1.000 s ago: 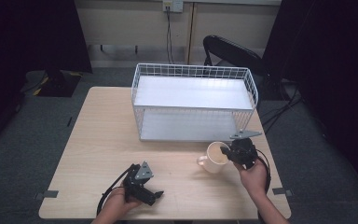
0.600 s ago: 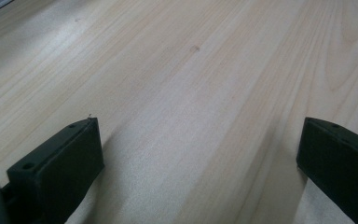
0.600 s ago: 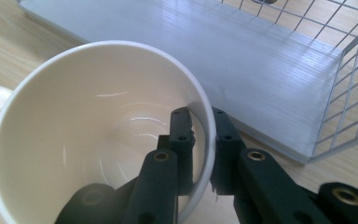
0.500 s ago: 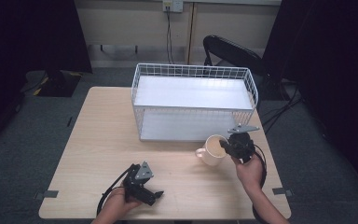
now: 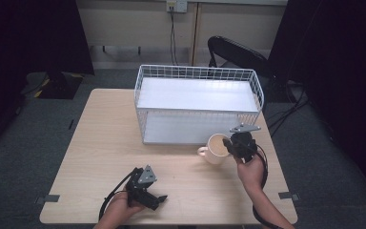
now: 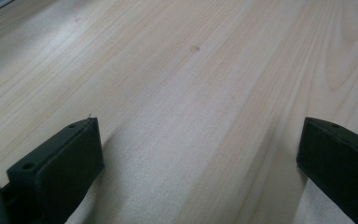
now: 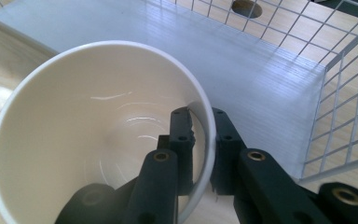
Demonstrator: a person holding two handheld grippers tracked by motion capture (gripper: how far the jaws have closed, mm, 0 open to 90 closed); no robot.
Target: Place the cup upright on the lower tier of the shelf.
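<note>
A cream mug [image 5: 215, 149] hangs above the table in front of the white wire rack [image 5: 198, 106], its handle pointing left. My right gripper [image 5: 228, 144] is shut on the mug's rim: one jaw sits inside the cup [image 7: 98, 135] and the other outside, in the right gripper view [image 7: 201, 126]. The rack's lower shelf [image 7: 242, 60] lies just beyond the mug. My left gripper [image 5: 158, 199] rests near the table's front edge, jaws wide apart over bare wood [image 6: 200, 123], holding nothing.
The wooden table [image 5: 105, 143] has free room to the left and in front of the rack. The rack's upper shelf [image 5: 198, 94] carries nothing. A black chair [image 5: 238, 55] stands behind the table, and cables [image 5: 286, 109] trail on the floor at right.
My right gripper has carried the mug up and toward the rack's front. The left gripper has stayed in place.
</note>
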